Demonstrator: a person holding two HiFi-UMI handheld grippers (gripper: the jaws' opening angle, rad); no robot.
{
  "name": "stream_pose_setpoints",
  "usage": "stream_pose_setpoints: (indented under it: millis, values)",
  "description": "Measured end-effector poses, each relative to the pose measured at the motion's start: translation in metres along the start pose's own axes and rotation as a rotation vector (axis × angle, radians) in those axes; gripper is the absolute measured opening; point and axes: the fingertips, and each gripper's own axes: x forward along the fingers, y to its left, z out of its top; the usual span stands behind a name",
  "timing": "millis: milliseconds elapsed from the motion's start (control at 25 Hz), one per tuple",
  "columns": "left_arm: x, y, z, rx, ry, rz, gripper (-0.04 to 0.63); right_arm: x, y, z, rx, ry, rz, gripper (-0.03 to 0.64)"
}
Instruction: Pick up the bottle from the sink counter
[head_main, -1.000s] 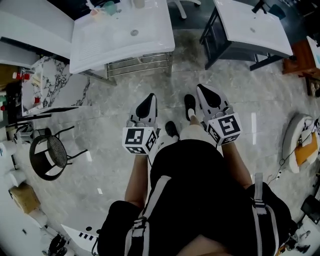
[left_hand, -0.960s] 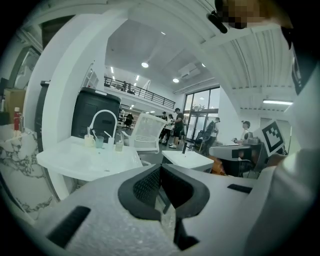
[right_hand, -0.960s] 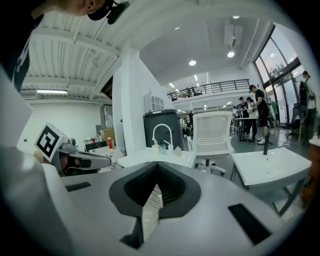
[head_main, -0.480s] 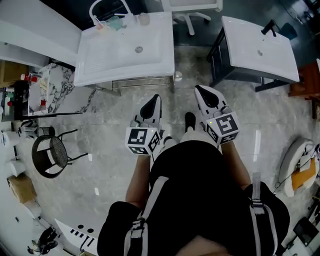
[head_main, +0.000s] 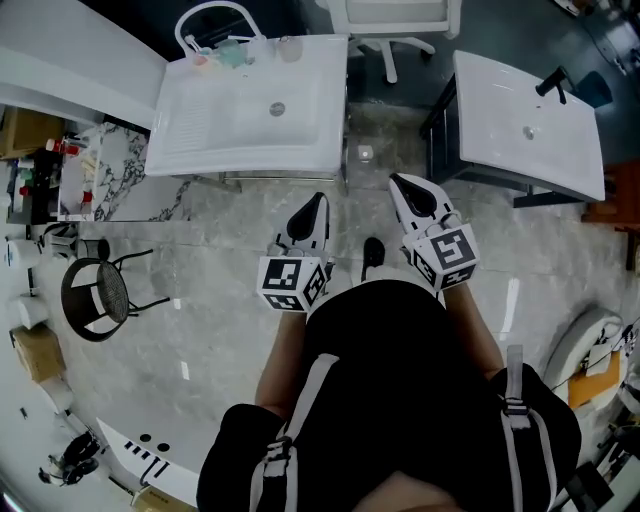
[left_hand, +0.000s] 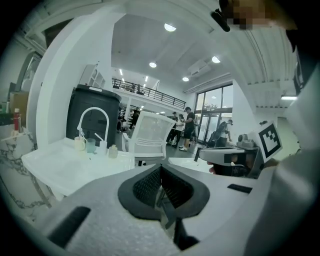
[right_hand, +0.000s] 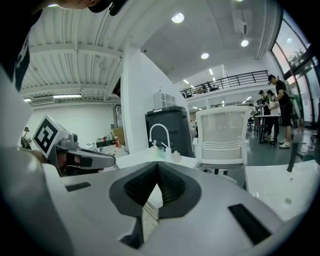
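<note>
A small pale bottle (head_main: 290, 47) stands at the back edge of the white sink counter (head_main: 240, 125), right of a teal cup (head_main: 229, 51) and the arched white faucet (head_main: 205, 20). It also shows as a bottle (left_hand: 113, 151) beside the cups in the left gripper view, and as a bottle (right_hand: 176, 156) in the right gripper view. My left gripper (head_main: 317, 203) and right gripper (head_main: 397, 183) hang over the marble floor, well short of the counter. Both are shut and hold nothing.
A white mesh chair (head_main: 395, 20) stands behind the counter. A second white sink on a dark stand (head_main: 530, 120) is at the right. A black stool (head_main: 95, 295) and a marble slab (head_main: 110, 180) are at the left. People stand far off near the windows (left_hand: 187, 127).
The person has stepped forward: the sink counter has slid down the head view and its faucet and bottle now show fully. Both grippers stay shut in front of the body.
</note>
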Motion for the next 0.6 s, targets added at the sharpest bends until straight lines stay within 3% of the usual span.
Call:
stream_pose_setpoints:
  millis: [600]
  values:
    - [0.025, 0.006, 0.0, -0.014, 0.026, 0.083, 0.018, 0.019, -0.031, -0.007, 0.025, 0.027, 0.056, 0.003]
